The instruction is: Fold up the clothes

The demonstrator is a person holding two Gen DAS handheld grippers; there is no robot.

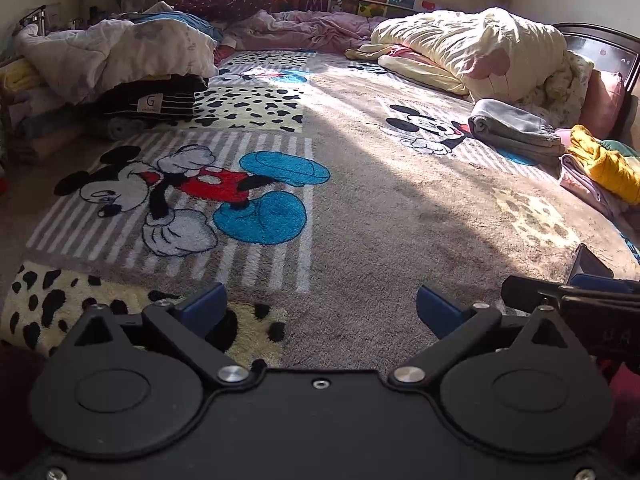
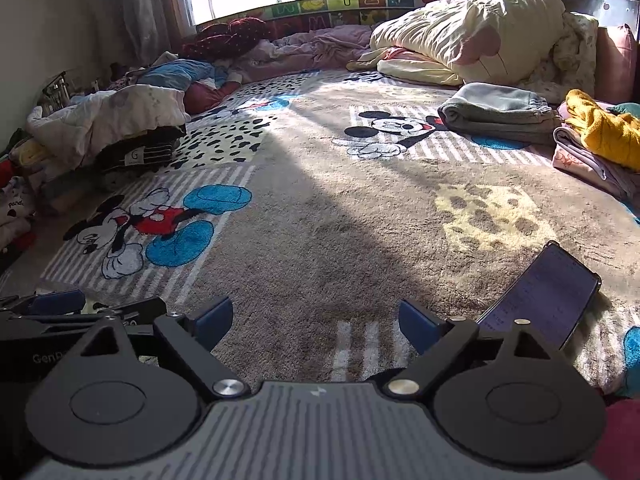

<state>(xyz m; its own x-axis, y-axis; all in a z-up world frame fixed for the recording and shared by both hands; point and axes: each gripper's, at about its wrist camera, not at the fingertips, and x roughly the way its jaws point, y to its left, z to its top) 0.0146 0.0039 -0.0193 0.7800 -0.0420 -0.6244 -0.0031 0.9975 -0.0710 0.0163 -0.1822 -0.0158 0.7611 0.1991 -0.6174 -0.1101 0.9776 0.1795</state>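
Both tools, left tool and right tool, hang wide open and empty over the blanket. Yellow fleece top looks soft and floppy, so grab it by a hem.

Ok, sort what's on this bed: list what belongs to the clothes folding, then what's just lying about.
For the folding:
- folded grey fleece garment
- crumpled mustard-yellow garment
- folded pale pink garment
- black striped folded garment
- white crumpled cloth

Lying about:
- dark smartphone
- cream-yellow rumpled quilt
- cartoon-mouse plush blanket
- dark red dotted cushion
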